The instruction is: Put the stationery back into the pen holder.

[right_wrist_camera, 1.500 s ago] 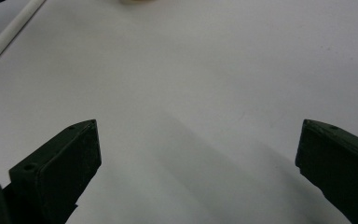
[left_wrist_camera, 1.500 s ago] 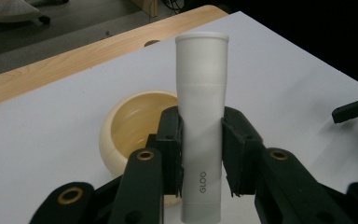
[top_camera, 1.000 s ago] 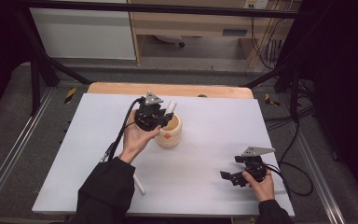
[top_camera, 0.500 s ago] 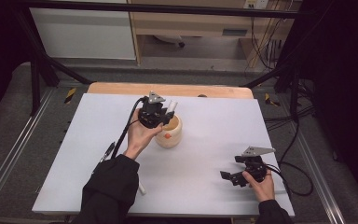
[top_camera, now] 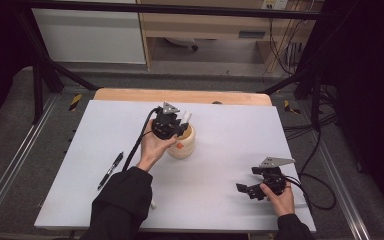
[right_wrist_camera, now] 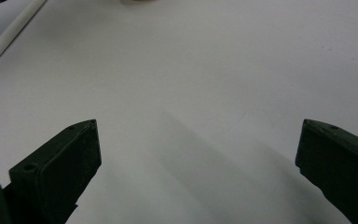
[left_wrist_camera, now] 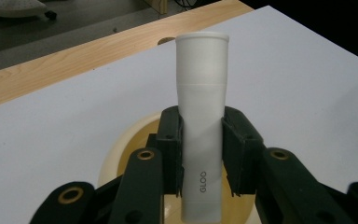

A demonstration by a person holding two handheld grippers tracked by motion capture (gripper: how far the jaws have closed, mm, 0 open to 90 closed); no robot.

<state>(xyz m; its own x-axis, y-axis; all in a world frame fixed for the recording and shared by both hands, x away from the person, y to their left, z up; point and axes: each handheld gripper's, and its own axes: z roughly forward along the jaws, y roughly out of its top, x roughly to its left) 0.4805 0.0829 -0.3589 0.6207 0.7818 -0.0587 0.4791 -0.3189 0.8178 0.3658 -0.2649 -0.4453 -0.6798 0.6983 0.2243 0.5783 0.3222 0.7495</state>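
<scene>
My left gripper [top_camera: 176, 123] is shut on a white glue tube [top_camera: 186, 118] marked GLOO. The tube [left_wrist_camera: 201, 93] stands nearly upright between the jaws of the left gripper [left_wrist_camera: 201, 142], and its lower end dips into the mouth of a cream cup [left_wrist_camera: 116, 154]. That cup [top_camera: 184, 146] sits at the middle of the white table. Whether the tube touches the cup's bottom is hidden. At the front right, my right gripper [top_camera: 245, 191] rests low on the table. The right gripper [right_wrist_camera: 198, 158] is open, with bare table between its jaws.
A black pen [top_camera: 111, 170] lies on the white tabletop [top_camera: 230, 135] left of the person's left forearm. A small white piece [top_camera: 153, 204] sits by that sleeve. A white stick [right_wrist_camera: 9, 35] lies far off in the right gripper view. Cables trail off the right edge.
The left hand has sunk a little and shifted slightly right, bringing the tube down to the cup. The right hand and its gripper have stayed put.
</scene>
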